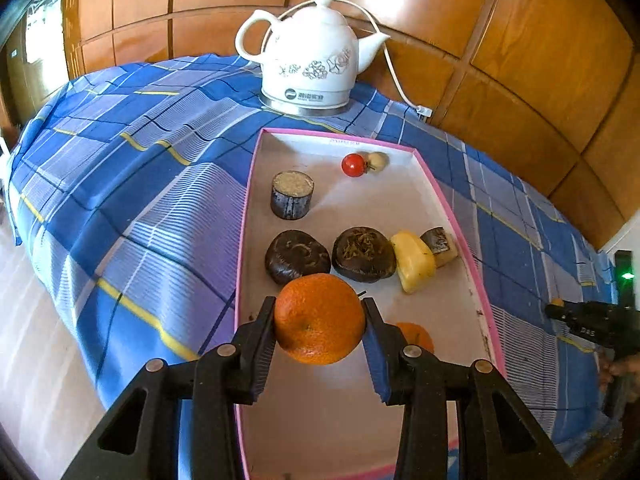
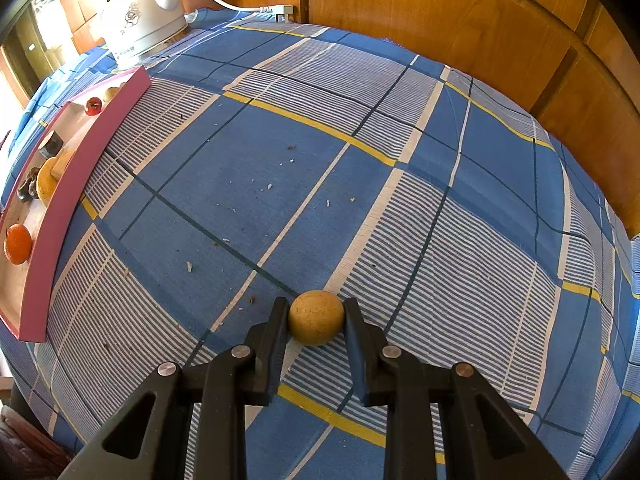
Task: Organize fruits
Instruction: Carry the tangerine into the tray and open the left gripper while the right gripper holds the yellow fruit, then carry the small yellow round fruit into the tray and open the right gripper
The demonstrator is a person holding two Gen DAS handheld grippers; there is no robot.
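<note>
My left gripper [image 1: 319, 312] is shut on an orange [image 1: 319, 319] and holds it above the near part of a pink-rimmed white tray [image 1: 448, 200]. A second orange [image 1: 418, 336] lies in the tray under the right finger. My right gripper [image 2: 316, 314] is shut on a small tan round fruit [image 2: 316, 317] just above or on the blue checked cloth [image 2: 360, 160]. The tray [image 2: 72, 184] shows at the left of the right wrist view, with an orange [image 2: 18, 244] in it.
The tray also holds two dark brown fruits [image 1: 297, 256], a yellow piece [image 1: 414, 260], a dark cylinder [image 1: 292, 195], a red cherry tomato [image 1: 353, 165] and a small pale fruit [image 1: 378, 161]. A white kettle [image 1: 308, 60] with cord stands behind. Wooden panels back the table.
</note>
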